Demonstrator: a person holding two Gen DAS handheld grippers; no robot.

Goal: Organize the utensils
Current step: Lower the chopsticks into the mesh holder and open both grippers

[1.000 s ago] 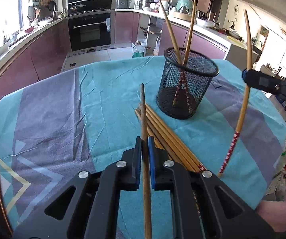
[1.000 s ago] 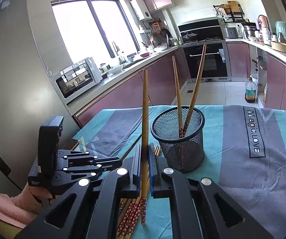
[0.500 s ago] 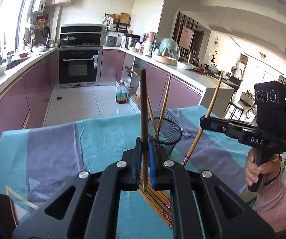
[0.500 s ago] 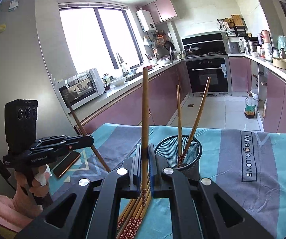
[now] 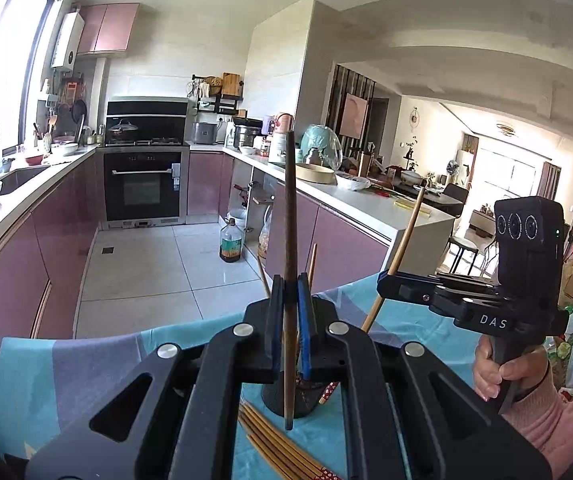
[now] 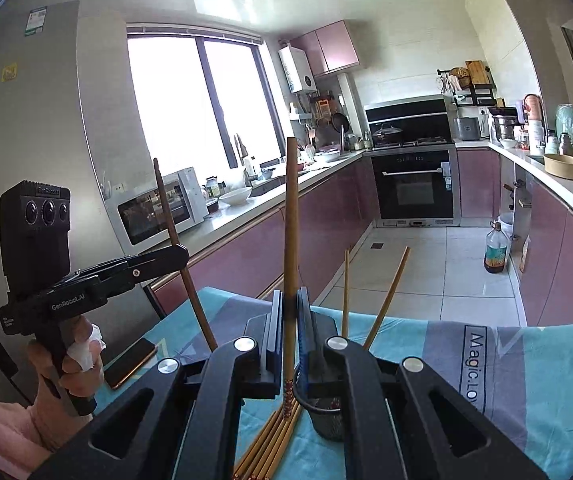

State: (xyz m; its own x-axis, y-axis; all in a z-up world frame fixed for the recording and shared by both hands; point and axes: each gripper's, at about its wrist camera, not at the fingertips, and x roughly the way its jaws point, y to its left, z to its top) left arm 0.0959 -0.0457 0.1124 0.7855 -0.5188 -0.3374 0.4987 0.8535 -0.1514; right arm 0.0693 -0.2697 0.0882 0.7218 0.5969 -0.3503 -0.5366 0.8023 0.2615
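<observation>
Above a tabletop (image 6: 546,368) draped in a teal and grey cloth, a person in pink sleeves holds two sets of tongs, each pinching a single chopstick upright. The left tongs (image 5: 289,312) are pressed tight on a dark brown chopstick (image 5: 290,216), its lower tip hanging over the black mesh cup (image 6: 328,420). The right tongs (image 6: 290,322) clamp a lighter chopstick (image 6: 291,220) whose red patterned end points down, just beside the cup. Two chopsticks (image 6: 386,300) already lean inside the cup. A bundle of loose chopsticks (image 6: 274,444) lies flat on the cloth, touching the cup's base on the side toward the person. A phone (image 6: 130,362) rests near the tabletop's left edge.
</observation>
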